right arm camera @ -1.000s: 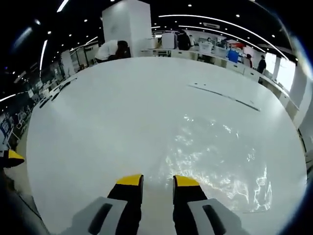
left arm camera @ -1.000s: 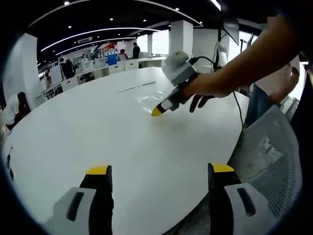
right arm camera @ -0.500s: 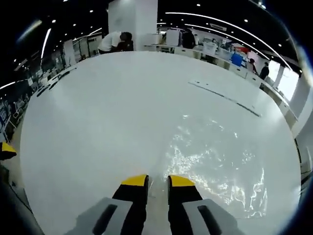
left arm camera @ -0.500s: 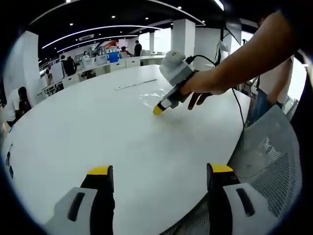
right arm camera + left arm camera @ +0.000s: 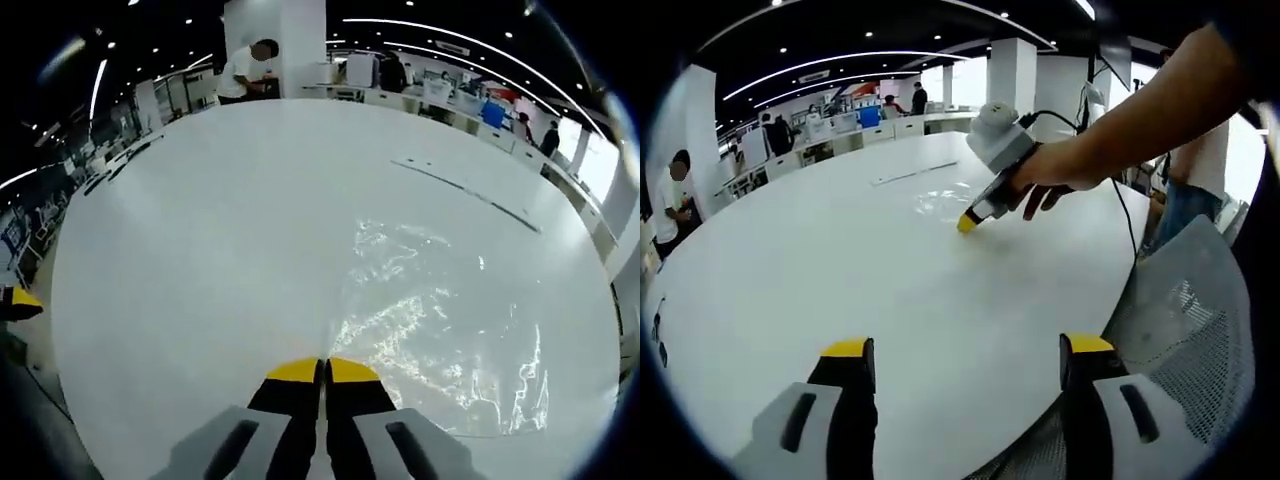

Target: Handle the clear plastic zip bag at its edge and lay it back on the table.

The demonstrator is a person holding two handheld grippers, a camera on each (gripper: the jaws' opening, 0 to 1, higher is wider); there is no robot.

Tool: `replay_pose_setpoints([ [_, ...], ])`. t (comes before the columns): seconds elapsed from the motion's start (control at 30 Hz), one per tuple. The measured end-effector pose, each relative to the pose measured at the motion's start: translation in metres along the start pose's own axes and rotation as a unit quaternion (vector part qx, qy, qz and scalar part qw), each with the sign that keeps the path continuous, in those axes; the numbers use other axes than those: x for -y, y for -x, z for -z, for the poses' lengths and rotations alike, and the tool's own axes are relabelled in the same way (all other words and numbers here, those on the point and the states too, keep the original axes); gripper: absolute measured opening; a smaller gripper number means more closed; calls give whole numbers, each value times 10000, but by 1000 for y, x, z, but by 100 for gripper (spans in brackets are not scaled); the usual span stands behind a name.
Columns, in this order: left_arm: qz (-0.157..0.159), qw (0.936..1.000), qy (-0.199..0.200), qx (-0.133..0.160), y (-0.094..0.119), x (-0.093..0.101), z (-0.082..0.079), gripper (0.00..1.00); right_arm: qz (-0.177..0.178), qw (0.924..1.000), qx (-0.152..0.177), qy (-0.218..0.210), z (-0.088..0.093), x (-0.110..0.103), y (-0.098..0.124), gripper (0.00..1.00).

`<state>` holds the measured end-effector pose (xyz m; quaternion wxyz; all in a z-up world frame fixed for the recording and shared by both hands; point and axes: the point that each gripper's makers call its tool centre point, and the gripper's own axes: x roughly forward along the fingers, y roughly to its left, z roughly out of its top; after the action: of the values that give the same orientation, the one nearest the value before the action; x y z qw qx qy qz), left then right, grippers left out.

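the bag (image 5: 430, 320) is seen lying on the white table (image 5: 200, 250), its crinkled clear film spread ahead and to the right of the right gripper (image 5: 322, 368) in the right gripper view. the yellow tips of that gripper are brought together with almost no gap, right at the bag's near edge; the film is too clear for the edge to be traced between the tips, so a pinch on it is judged likely but not certain. in the left gripper view the same right gripper (image 5: 968, 222) is seen held in a hand (image 5: 1060, 175), its tip down at the table where the bag (image 5: 940, 200) shows as a faint glint.

the left gripper (image 5: 965, 350) is held with its jaws wide apart over the near part of the table, well apart from the bag, with nothing between them. a mesh chair back (image 5: 1190, 330) is seen just beside its right jaw.

as for progress, the task is judged to be in its early part: the edge has been reached and apparently closed on, but the bag is not seen lifted, since it lies flat on the table. the handling itself, the laying back down and the release are judged to be left. a thin strip (image 5: 465, 195) is seen lying farther out on the table, apart from the bag.
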<state>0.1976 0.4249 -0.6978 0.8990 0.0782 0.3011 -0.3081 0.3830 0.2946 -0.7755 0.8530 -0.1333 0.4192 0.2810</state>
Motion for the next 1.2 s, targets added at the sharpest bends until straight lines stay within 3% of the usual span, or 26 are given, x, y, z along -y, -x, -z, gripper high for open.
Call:
replay_pose_setpoints([
  [0.2,54,9999,-85,-21,-1,1,-1,73,-220,9975,-27,674,-3,-1,8,0],
  [0.47,141,9997,-195,-44,-1,8,-4,72,-377,9947,81,952,-12,0,22,0],
  [0.7,207,9993,-312,-18,-2,15,-8,72,-468,9873,96,1516,-17,-3,32,0],
  [1.2,182,9994,-295,45,0,15,-16,72,-570,9763,224,2077,-28,0,51,0],
])
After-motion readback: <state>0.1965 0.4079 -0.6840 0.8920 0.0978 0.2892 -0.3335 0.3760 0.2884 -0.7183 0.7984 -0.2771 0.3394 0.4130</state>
